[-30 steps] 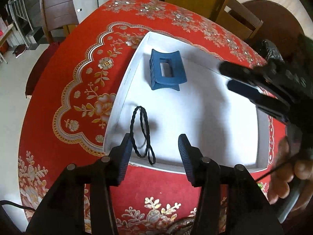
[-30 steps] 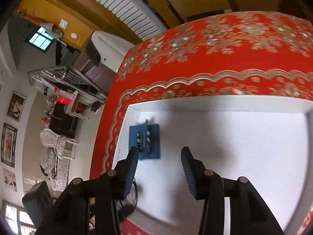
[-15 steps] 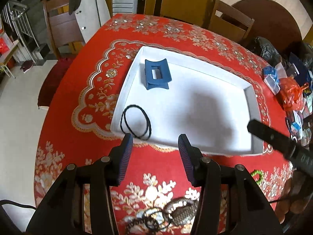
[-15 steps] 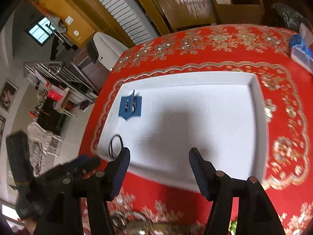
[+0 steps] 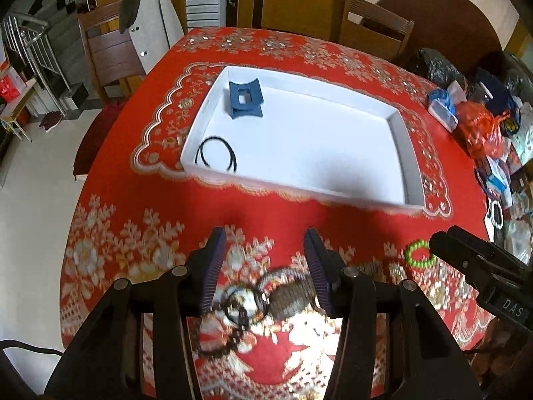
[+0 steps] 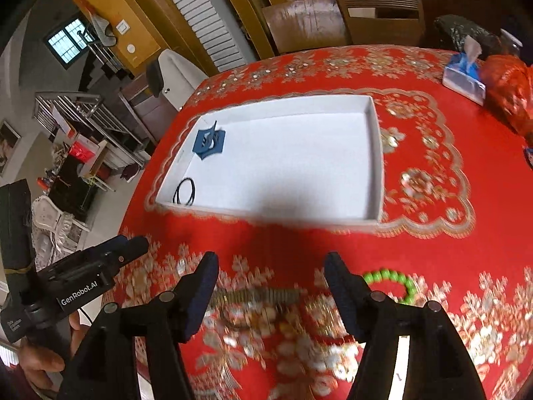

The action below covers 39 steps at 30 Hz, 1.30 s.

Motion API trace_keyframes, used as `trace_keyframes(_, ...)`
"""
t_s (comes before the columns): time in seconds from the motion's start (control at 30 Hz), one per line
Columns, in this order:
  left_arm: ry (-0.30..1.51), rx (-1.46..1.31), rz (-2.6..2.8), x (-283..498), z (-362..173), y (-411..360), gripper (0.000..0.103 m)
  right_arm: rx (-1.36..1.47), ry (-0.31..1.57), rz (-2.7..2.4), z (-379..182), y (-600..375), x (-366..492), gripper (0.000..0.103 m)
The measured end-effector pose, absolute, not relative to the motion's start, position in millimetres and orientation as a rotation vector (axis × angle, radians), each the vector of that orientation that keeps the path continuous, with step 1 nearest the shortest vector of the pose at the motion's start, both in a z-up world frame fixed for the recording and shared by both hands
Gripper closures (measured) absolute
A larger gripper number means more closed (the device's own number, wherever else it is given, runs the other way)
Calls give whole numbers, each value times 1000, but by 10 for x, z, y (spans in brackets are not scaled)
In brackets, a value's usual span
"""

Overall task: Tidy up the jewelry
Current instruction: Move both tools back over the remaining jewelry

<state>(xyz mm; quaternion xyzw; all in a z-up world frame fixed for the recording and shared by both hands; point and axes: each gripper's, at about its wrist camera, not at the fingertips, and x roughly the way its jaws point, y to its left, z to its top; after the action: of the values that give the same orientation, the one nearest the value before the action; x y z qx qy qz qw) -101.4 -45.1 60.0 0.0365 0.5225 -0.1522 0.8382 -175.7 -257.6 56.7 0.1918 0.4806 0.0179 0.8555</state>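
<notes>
Left wrist view is filled mostly by the red patterned tablecloth [image 5: 140, 206], with the white tray [image 5: 404, 153] set in the upper middle of the frame. Two pieces are already laid inside it: a blue hair claw [image 5: 246, 99] near the tray's upper-left corner and a black hair tie [image 5: 216, 154] at its lower-left corner, kept apart, presumably so each stays easy to see. At the bottom centre the left gripper [image 5: 265, 265] is held empty, jaws well apart, above a blurred cluster of loose jewelry [image 5: 263, 300] lying on the cloth in front of the tray. To the lower right a green bead bracelet [image 5: 420, 256] is seen just beside the right gripper [image 6: 271, 286]. In the right wrist view that gripper's jaws have just been opening and nothing is held between them; the cluster lies below them, the bracelet at lower right. Both tools appear to be positioned for the next pick-up.
</notes>
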Motion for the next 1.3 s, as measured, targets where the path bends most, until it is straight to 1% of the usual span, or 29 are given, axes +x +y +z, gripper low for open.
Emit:
trace_keyframes(0.33,1110,91,-292,-1493,564,-374,55,392,1027,52,505,-2515,-2245,39)
trace_keyframes(0.8,1140,77,-269,-1870,448,-215,55,376,1072,62,340,-2502,-2689,39)
trace_keyframes(1.13,1176,1,-265,-1960,356,149,55,387,1090,47,220,-2591,-2801,39)
trace_keyframes(1.3,1200,7,-302,-1951,271,211,55,373,1098,45,161,-2591,-2734,39)
